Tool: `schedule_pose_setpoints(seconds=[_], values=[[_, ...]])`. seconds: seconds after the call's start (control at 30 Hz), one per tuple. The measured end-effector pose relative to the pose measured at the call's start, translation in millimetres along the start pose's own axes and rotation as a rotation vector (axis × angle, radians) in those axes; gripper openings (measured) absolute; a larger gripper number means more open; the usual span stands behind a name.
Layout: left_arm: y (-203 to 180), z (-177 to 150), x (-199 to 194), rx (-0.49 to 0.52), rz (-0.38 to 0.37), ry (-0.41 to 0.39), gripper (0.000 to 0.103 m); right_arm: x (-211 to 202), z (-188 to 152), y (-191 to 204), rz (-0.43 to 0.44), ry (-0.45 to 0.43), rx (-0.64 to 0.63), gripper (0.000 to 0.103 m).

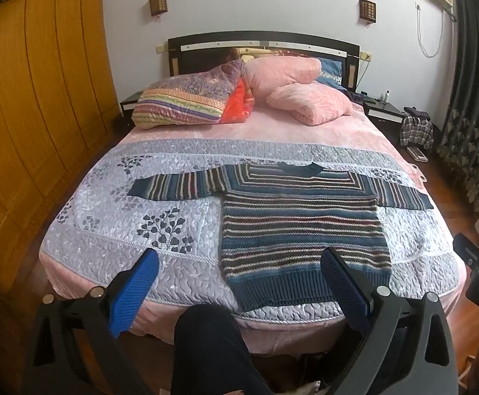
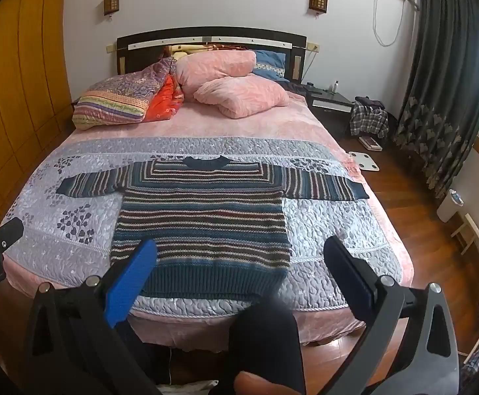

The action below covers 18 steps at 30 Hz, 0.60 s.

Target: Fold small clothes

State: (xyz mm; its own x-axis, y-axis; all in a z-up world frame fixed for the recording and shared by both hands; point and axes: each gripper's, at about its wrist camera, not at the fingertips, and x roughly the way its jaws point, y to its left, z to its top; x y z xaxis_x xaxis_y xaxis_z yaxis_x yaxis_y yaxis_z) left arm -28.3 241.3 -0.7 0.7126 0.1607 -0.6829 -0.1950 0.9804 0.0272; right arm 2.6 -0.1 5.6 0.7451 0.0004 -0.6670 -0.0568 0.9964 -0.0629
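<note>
Both my left fingers (image 1: 239,283) and right fingers (image 2: 239,275) hang spread and empty over the sweater (image 2: 203,223), laid flat on the bed (image 2: 321,230) for folding.

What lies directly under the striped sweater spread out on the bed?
The striped sweater lies flat on a grey quilted bedspread with leaf prints, which covers a pink sheet. The quilt beneath the sweater itself is hidden.
</note>
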Motion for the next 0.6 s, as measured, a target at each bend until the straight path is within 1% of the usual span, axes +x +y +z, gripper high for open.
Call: schedule_pose_setpoints(seconds=[0.6], values=[[-0.7,0.8,-1.3,0.003,0.0,-0.004,0.099,-2.3,2.1,0.4,-0.002,-0.005,-0.005,0.1]])
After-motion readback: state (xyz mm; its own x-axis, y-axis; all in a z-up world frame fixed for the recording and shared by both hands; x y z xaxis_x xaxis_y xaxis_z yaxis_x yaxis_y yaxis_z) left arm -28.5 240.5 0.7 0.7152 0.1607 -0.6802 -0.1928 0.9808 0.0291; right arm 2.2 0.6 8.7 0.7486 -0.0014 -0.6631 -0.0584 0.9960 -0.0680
